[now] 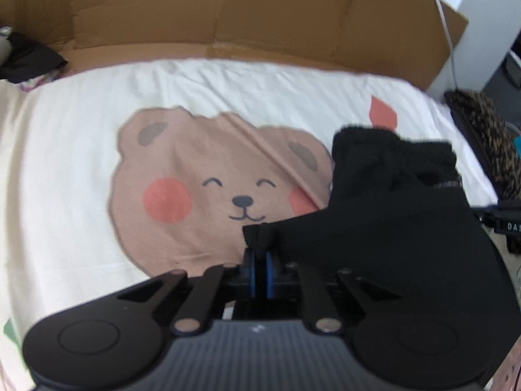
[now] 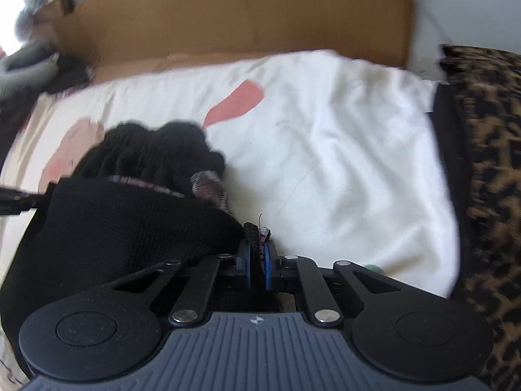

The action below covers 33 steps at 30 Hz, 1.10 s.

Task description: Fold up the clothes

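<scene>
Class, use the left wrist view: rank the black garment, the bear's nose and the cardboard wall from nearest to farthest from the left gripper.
1. black garment: pinched in the left gripper, hanging to the right.
2. bear's nose: printed on the sheet just ahead, slightly left.
3. cardboard wall: upright behind the bed, at the top.

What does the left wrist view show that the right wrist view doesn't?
Only the left wrist view shows the whole smiling bear print on the white sheet. Only the right wrist view shows the garment's patterned band and the leopard-print fabric up close. Both show the black garment, the cardboard behind, and a gripper shut on a garment edge: left gripper, right gripper.
</scene>
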Motion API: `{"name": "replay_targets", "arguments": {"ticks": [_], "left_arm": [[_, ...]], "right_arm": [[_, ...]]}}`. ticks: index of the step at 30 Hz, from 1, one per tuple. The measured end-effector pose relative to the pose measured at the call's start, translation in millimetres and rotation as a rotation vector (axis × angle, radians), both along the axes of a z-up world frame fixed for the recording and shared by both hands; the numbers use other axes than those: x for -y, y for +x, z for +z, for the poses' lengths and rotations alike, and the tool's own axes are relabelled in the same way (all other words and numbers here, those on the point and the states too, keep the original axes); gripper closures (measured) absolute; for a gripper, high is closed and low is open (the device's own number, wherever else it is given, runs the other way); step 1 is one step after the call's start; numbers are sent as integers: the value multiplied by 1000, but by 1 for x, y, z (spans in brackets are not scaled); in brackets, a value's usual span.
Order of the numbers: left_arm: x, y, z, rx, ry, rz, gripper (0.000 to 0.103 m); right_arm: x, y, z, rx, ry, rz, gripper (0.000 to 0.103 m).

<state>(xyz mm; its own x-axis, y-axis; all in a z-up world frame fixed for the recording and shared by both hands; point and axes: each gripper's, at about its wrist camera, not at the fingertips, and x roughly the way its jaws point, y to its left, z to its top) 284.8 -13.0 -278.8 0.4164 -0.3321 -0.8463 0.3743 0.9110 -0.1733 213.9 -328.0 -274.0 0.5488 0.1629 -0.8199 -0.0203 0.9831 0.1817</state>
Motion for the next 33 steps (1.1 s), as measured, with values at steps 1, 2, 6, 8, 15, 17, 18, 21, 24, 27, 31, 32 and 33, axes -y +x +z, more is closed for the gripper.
{"name": "replay_targets", "arguments": {"ticks": [1,2,6,8,15,17,18,21,24,27,31,32,33], "left_arm": [[-3,-2,7,14,-11,6,97],[-7,-4,15,27,-21,12,97],[-10,-9,46,89,-58,7,97],[-6,-10,58,120,-66,-7,97],[15,6,74,161,-43,-35,97],[20,8,74,157,-29,-39,97],[23,11,73,159,-20,-41,97],[23,16,72,159,-15,-15,97],[23,22,71,159,-12,0,97],[25,30,67,154,0,1,97],[33,44,56,137,7,-9,97],[34,48,53,132,9,-12,97],[37,52,48,123,12,-13,97]], "right_arm": [[5,-6,8,21,2,-18,97],[9,-12,17,42,5,-32,97],[27,-33,50,111,40,-97,97],[31,-40,62,136,54,-121,97],[40,-40,69,149,44,-191,97],[41,-35,66,141,34,-196,97],[41,-33,66,140,31,-198,97],[40,-27,69,146,27,-203,97],[40,-18,71,143,23,-208,97],[40,-8,66,122,16,-222,97],[42,1,56,86,-10,-249,97],[43,2,53,77,-16,-254,97],[44,3,50,71,-22,-256,97]]}}
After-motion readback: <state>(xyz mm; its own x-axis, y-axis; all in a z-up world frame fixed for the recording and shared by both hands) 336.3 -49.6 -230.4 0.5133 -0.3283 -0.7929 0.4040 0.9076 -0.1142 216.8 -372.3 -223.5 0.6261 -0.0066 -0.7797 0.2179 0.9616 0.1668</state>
